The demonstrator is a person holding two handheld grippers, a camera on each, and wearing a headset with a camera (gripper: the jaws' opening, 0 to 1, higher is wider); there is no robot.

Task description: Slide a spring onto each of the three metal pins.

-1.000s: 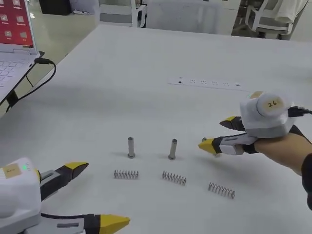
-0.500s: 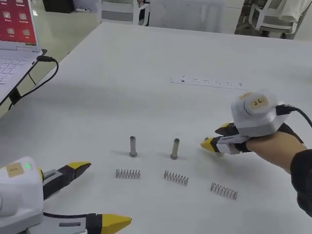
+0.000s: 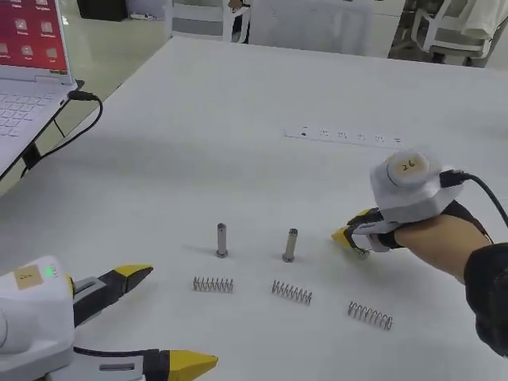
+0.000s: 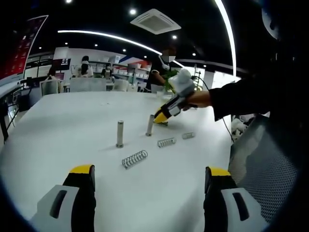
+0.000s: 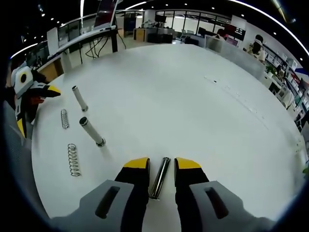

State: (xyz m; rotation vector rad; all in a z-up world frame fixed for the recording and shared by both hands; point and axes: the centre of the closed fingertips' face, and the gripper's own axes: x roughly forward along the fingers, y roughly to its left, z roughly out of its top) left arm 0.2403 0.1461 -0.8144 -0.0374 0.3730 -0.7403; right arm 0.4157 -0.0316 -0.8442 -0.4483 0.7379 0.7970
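Your three pins are short, plain grey metal cylinders, each standing upright on a slightly wider foot. The three springs are thin, open wire coils lying on their sides. On the white bench [image 3: 238, 159] the pins stand in a row along the near edge, with the springs in a second row closer to that edge, one in front of each pin and apart from it.

The left pin [image 3: 221, 240] and the middle pin [image 3: 290, 245] stand free, with the left spring [image 3: 213, 284] and the middle spring [image 3: 291, 292] lying just before them. The right spring [image 3: 370, 315] lies nearest the right edge.

Your right gripper [image 3: 353, 236] is low on the bench at the right end of the pin row. In the right gripper view, its yellow-tipped jaws sit close on either side of the right pin [image 5: 160, 176]. I cannot tell whether they are actually pinching it or only bracketing it.

Your left gripper [image 3: 163, 317] hovers at the near-left corner with its jaws spread wide and nothing between them. It is well apart from the pins and springs.

A laptop [image 3: 24, 71] sits at the left edge with a dark cable [image 3: 79, 119] trailing from it. A white power strip [image 3: 345, 136] lies toward the far edge.
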